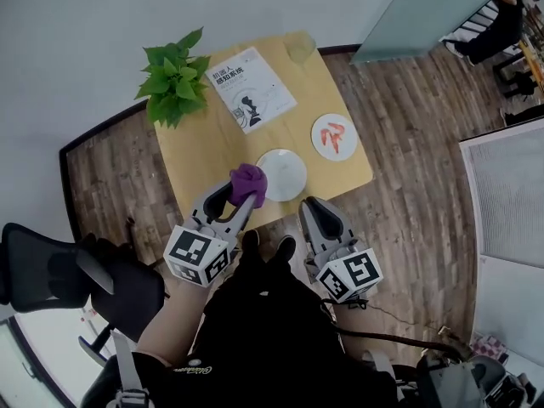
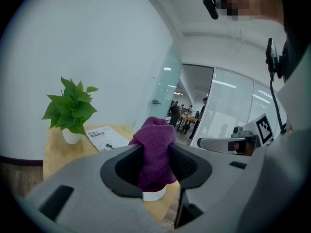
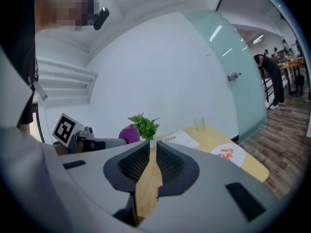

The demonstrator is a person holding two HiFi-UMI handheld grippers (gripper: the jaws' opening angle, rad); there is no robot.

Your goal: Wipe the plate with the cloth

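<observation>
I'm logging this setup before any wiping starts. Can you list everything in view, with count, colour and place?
table: 1, light wood, against the wall
plant: 1, green in a white pot, table's far left corner
booklet: 1, white, beside the plant
glass: 1, clear, table's far right corner
plain plate: 1, white, table's near edge
marked plate: 1, white with orange, right of the plain plate
cloth: 1, purple, by the plain plate's left edge
chair: 1, black, floor at left
door: 1, frosted glass, far right
people: a few, beyond the door
left tongs: grey, shut on cloth
right tongs: grey, shut, empty
</observation>
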